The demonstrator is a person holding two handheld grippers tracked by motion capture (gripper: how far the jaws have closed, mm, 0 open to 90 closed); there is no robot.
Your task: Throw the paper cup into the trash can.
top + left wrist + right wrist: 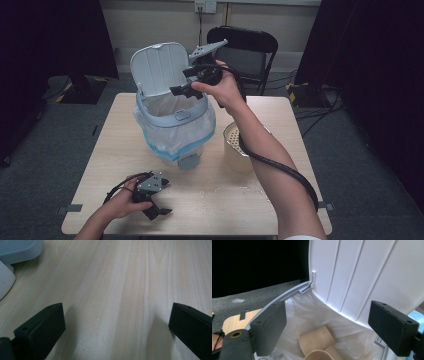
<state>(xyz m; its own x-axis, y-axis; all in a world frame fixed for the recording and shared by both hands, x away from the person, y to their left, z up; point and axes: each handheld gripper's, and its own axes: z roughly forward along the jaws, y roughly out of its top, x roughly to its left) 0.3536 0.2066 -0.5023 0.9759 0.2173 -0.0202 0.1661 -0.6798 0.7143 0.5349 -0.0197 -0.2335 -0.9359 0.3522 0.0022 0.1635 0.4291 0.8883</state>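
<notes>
A pale blue-grey pedal bin stands on the wooden table, lined with a white bag. Its white ribbed lid is raised. My right gripper hovers over the bin's mouth, open, nothing between its jaws. In the right gripper view the gripper looks down past the lid at beige paper cups lying in the bag. My left gripper rests low at the table's front left, open and empty. The left gripper view has the gripper framing bare tabletop.
A beige tub stands on the table just right of the bin, partly behind the right forearm. The bin's pedal faces the person, also the pedal at top left. A black chair stands behind the table. White crumbs dot the wood.
</notes>
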